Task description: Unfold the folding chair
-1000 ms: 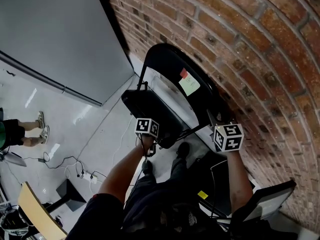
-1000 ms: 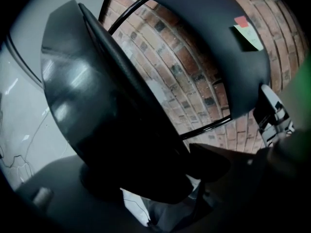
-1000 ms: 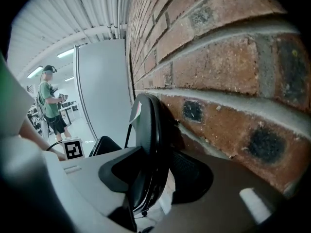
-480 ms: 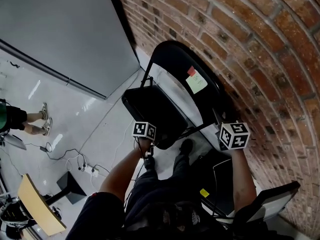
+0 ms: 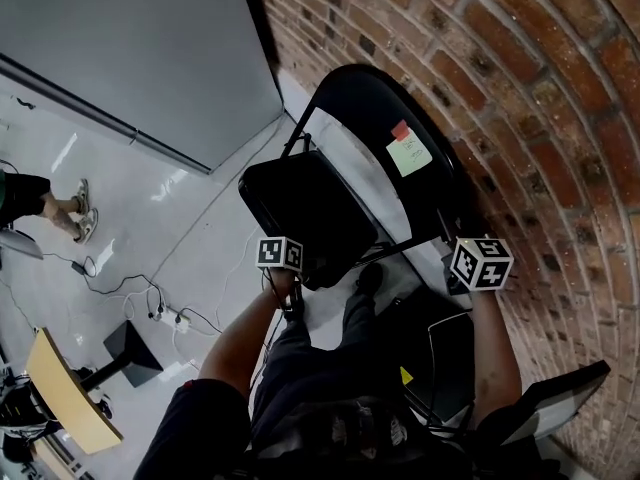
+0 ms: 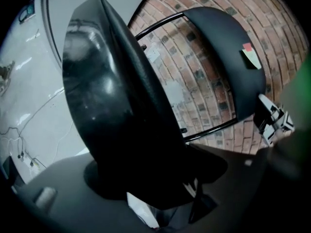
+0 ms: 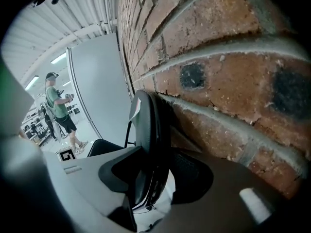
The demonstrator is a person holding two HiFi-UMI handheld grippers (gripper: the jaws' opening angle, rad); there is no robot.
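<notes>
Black vinyl on steel tube: folding chair (image 5: 345, 88) is standing close against the brick wall (image 5: 520, 88), right in front of me, back to the bricks, open side facing the pale floor (image 5: 150, 198)

Tool state. My L gripper (image 6: 146, 191) is closing on the front edge of the seat (image 5: 310, 213). The padded edge is filling the gap btwn the jaws and the pads are looking pressed on it, so a wide grip. My R gripper (image 7: 153, 178) is holding at a medium gap w/ the side edge of the backrest (image 5: 400, 118) clamped btwn its jaws, bracing that side beside the wall

Progress. Seat is hanging swung out from the frame, well clear of the backrest, but tilting, not level. I'm judging approx. half done. Remaining: seat needs pressing down to its stop and legs need spreading fully. Leg pos. is hiding behind my body, so can't confirm

Orientation. Long axis is running up along the wall, feet near me, curved backrest top farthest away in the head view. Seat is pointing out into the room, away from the bricks, front edge toward my L side. Pale label (image 5: 407, 153) on the backrest is facing the room
</notes>
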